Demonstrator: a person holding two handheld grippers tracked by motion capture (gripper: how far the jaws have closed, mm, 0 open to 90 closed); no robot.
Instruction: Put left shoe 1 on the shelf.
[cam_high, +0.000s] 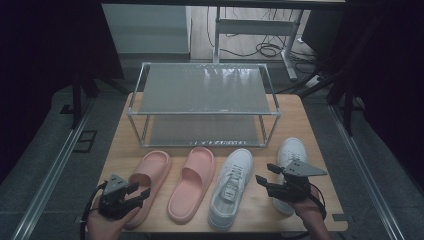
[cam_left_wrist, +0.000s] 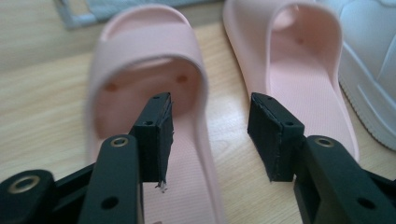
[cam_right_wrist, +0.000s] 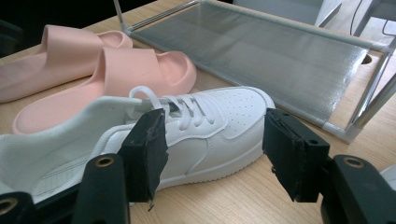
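My left gripper (cam_left_wrist: 210, 135) hung open and empty at the heel of the pink slipper (cam_left_wrist: 149, 107). Its long axis ran straight ahead toward the rack (cam_high: 202, 95). My right gripper (cam_right_wrist: 215, 149) gaped empty too, beside the white sneaker (cam_right_wrist: 187, 135).

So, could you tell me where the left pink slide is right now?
In the high view the left pink slide lies at the table's front left, beside the other pink slide, with the left gripper at its heel.

Left gripper (cam_high: 134, 192): black body, grey three-cornered plate on top, black cable trailing from the rear. Right gripper (cam_high: 268, 176): same black build, larger grey plate, black cable looping by the wrist. Each has 2 black jaws with brass-ringed holes, small screw holes, and ribbed black pads (cam_left_wrist: 161, 135), frayed at the lower edges.
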